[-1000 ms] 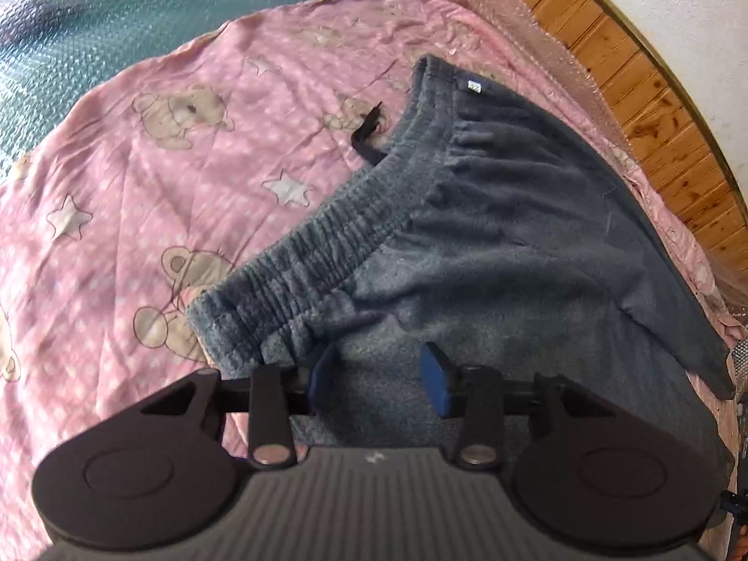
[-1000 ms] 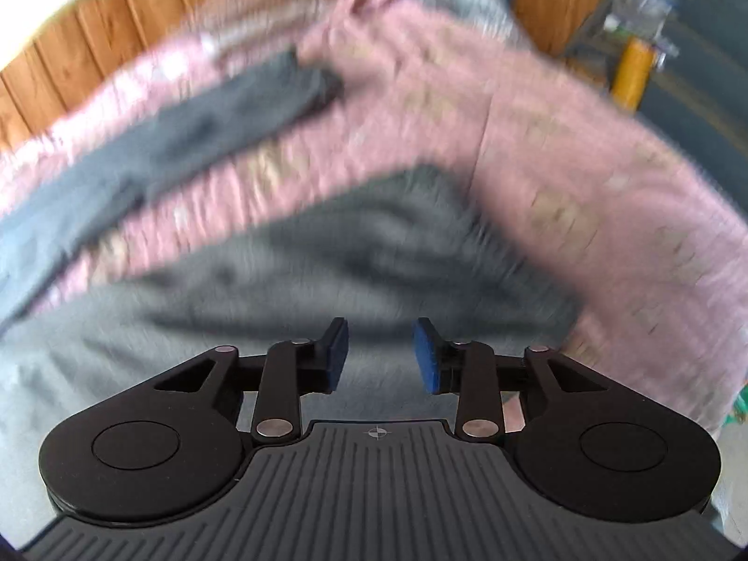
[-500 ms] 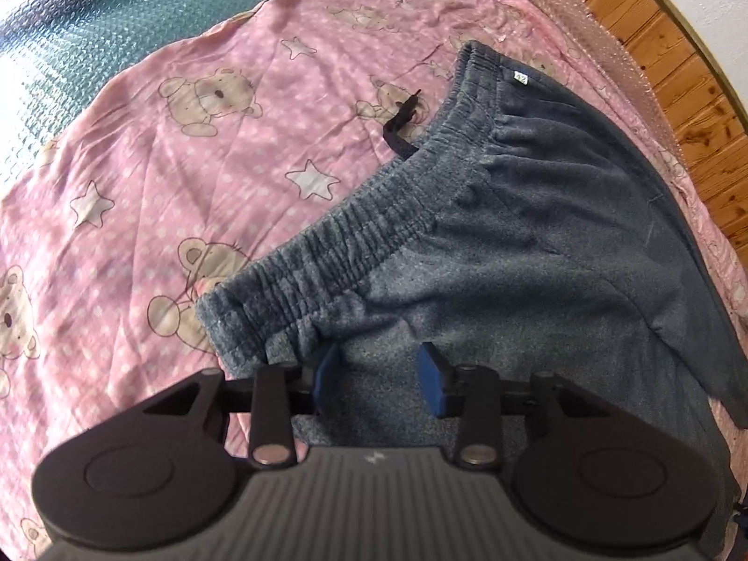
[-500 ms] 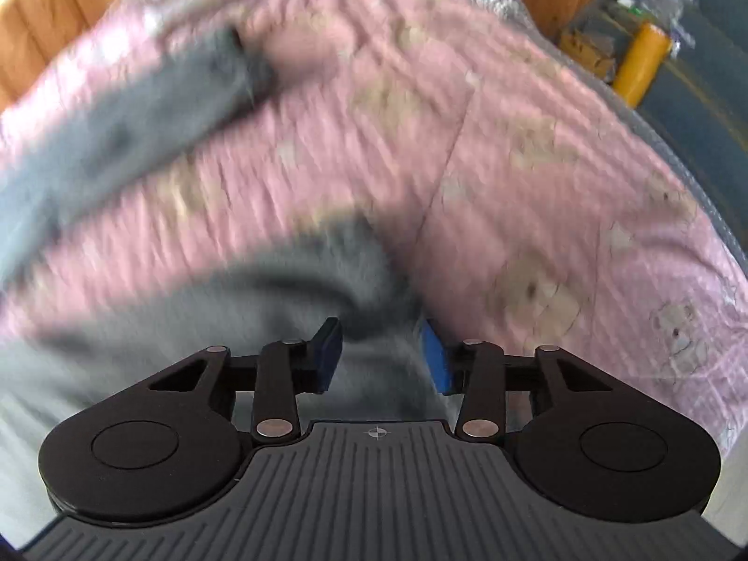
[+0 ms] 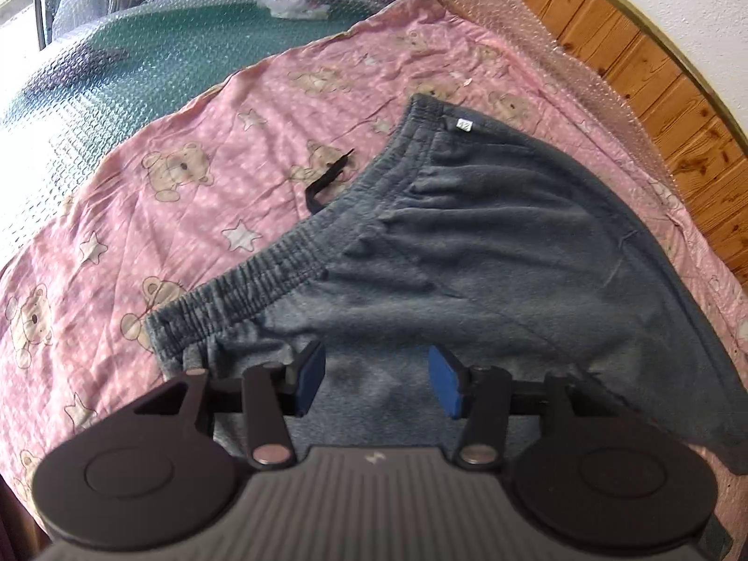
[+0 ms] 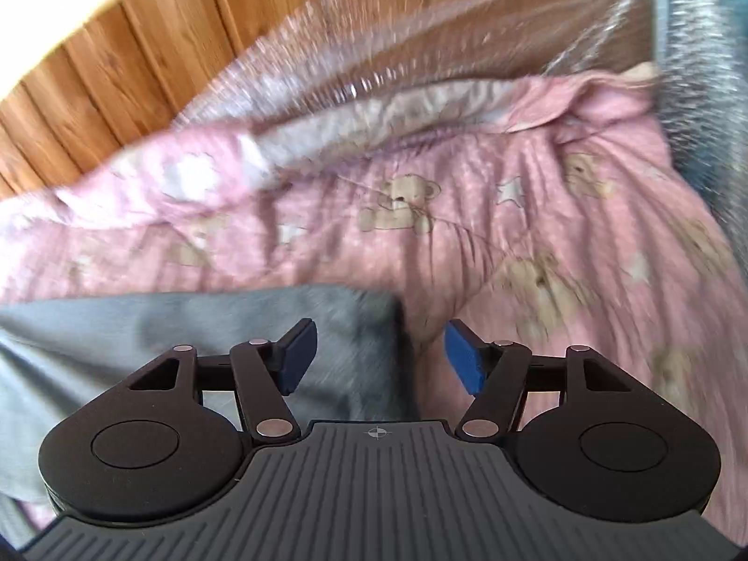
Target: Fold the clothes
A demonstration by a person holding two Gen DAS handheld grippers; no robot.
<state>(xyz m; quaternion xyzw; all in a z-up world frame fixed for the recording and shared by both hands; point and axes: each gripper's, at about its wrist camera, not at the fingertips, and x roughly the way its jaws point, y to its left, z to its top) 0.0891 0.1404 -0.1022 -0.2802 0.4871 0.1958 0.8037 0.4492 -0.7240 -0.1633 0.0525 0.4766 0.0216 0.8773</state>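
Dark grey fleece trousers (image 5: 491, 257) lie on a pink bear-print sheet (image 5: 187, 196), folded lengthwise, with the elastic waistband (image 5: 290, 262) running toward the left and a black drawstring (image 5: 327, 182) beside it. My left gripper (image 5: 376, 381) is open and empty, hovering just above the cloth below the waistband. In the right wrist view, which is blurred, the trousers' leg end (image 6: 262, 327) lies on the sheet (image 6: 514, 233). My right gripper (image 6: 378, 357) is open and empty over that end's corner.
A wooden panelled wall (image 5: 654, 93) runs behind the bed; it also shows in the right wrist view (image 6: 140, 46). Bubble wrap (image 5: 140, 70) covers the green surface beyond the sheet. Crumpled plastic (image 5: 290, 4) lies at the far edge.
My right gripper has swung right along the trouser leg to its end and its jaws have opened wider. My left gripper has shifted slightly and its jaws have opened a little.
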